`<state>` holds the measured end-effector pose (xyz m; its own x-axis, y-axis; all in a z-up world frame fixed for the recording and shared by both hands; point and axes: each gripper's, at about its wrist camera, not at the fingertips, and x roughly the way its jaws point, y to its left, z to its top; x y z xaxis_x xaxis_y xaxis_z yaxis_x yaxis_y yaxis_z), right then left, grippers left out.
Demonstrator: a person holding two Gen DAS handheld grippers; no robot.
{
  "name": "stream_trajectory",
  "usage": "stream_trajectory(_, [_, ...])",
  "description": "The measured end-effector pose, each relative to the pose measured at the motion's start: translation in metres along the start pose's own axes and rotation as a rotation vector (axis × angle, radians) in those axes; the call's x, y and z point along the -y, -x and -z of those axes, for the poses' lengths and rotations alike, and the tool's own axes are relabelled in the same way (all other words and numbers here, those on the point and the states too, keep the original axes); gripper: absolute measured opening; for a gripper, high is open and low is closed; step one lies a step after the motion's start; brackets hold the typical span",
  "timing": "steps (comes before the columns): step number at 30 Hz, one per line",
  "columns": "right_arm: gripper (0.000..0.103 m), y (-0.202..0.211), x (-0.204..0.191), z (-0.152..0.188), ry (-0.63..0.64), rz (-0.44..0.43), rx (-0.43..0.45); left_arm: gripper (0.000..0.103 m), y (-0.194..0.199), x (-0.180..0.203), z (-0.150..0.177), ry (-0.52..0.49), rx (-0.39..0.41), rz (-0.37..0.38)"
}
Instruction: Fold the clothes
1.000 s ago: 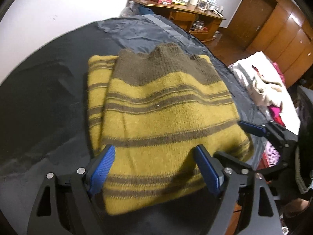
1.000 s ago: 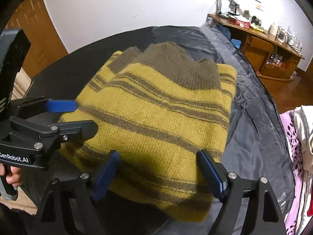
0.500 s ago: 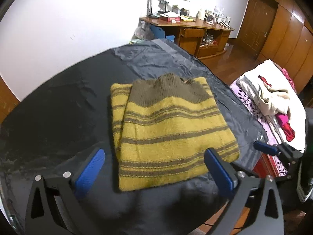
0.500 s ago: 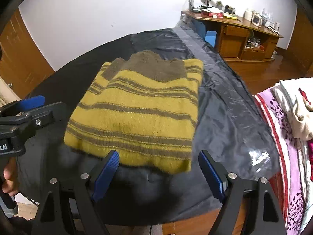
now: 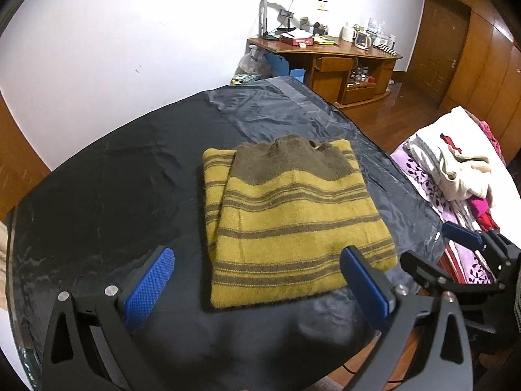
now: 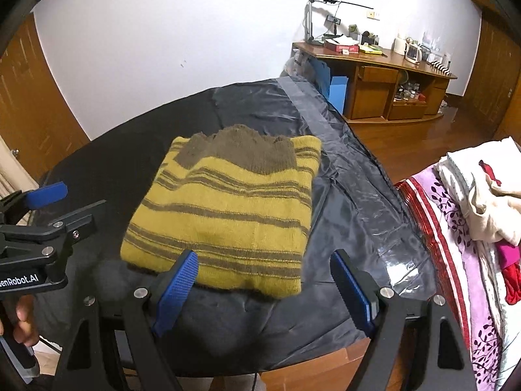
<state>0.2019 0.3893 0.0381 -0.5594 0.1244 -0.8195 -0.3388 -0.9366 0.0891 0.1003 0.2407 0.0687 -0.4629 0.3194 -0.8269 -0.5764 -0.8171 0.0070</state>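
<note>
While the folded mustard-yellow knit sweater with olive-brown stripes (image 5: 293, 224) lies flat on the black fabric-covered counter (image 5: 107, 202), both grippers hang above its near edge, touching nothing. Left gripper (image 5: 257, 280) — jaws have just been opening and now stand wide apart with nothing between them; right gripper (image 6: 263, 280) — jaws apart too, empty, seen at the right edge of the left wrist view. Off to the right, a bed with a purple floral cover (image 6: 469, 260) carries a heap of pale clothes (image 6: 488, 195), and a wooden desk (image 5: 325, 62) stands by the white wall.
</note>
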Motion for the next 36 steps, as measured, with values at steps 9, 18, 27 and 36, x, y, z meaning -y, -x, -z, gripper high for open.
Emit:
stream_trajectory(9, [0.085, 0.004, -0.002, -0.003, -0.005, -0.002, 0.02, 0.102, 0.003, -0.003, 0.001, 0.015, 0.001, -0.026])
stream_trajectory(18, [0.085, 0.005, -0.006, -0.006, -0.003, -0.003, 0.029, 0.102, 0.006, -0.011, 0.002, 0.038, 0.007, -0.045])
stream_trajectory(27, [0.085, 0.004, -0.011, -0.004, 0.012, -0.007, 0.022, 0.102, 0.007, -0.017, 0.003, 0.06, -0.003, -0.033])
stream_trajectory(36, [0.085, 0.014, -0.011, -0.009, 0.014, -0.002, 0.047, 0.102, 0.013, -0.016, 0.0, 0.069, 0.001, -0.005])
